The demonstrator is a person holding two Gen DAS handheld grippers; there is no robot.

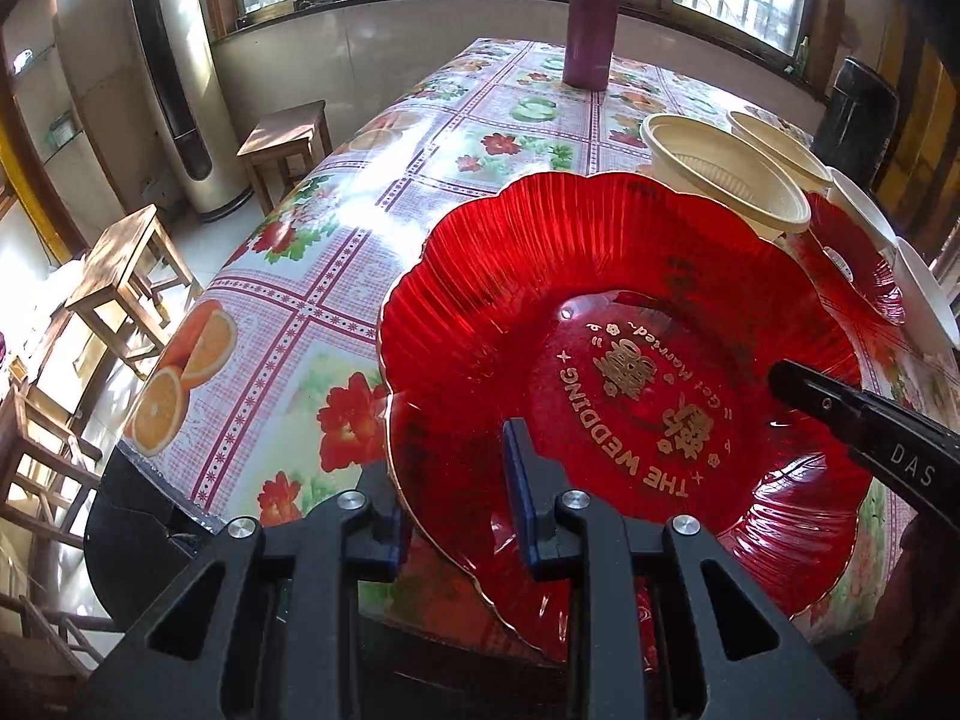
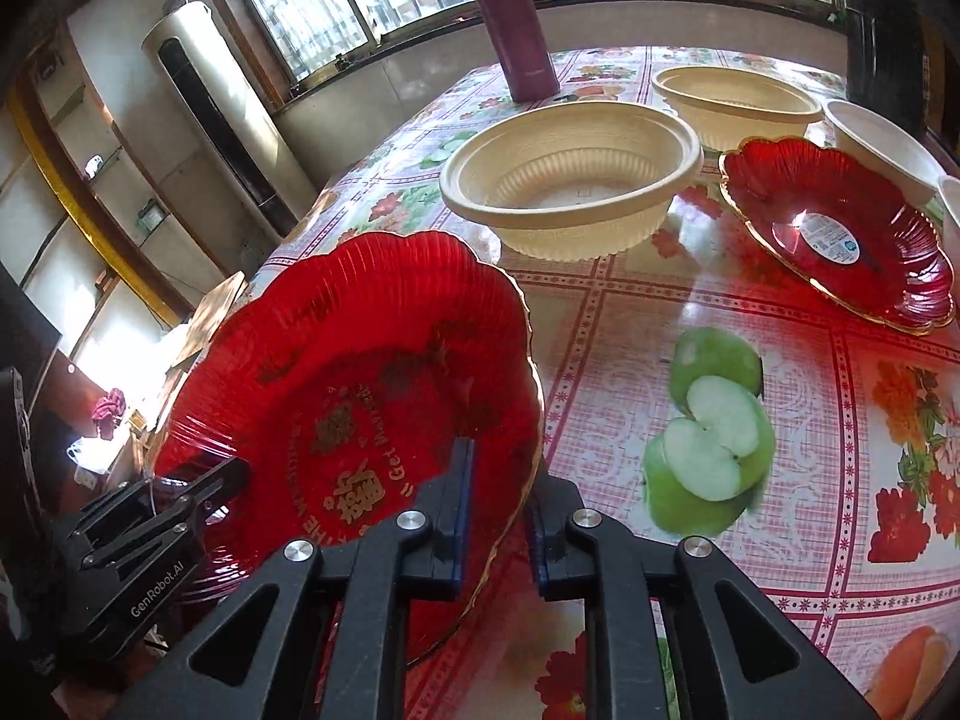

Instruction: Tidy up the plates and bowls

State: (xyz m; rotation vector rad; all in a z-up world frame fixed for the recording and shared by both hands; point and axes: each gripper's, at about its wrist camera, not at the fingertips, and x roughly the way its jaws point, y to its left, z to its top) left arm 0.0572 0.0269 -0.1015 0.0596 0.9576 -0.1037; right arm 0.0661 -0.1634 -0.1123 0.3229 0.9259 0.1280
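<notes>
A large red scalloped plate (image 1: 600, 312) with gold lettering hangs tilted above the near end of the table. My left gripper (image 1: 450, 468) is shut on its near rim, one blue pad inside the dish and the other beneath. My right gripper (image 2: 498, 468) is shut on the opposite rim of the same plate (image 2: 336, 360). A smaller red plate (image 2: 840, 228) with a round sticker lies flat at the right. Two cream ribbed bowls (image 2: 570, 180) (image 2: 738, 102) and a white bowl (image 2: 882, 138) stand beyond it.
The table (image 1: 420, 180) has a glossy fruit-and-flower cloth. A maroon flask (image 2: 516, 18) stands at its far end. Wooden stools (image 1: 288, 138) (image 1: 120, 264) sit along the left side, with a tall standing air conditioner (image 1: 174, 60) by the windows.
</notes>
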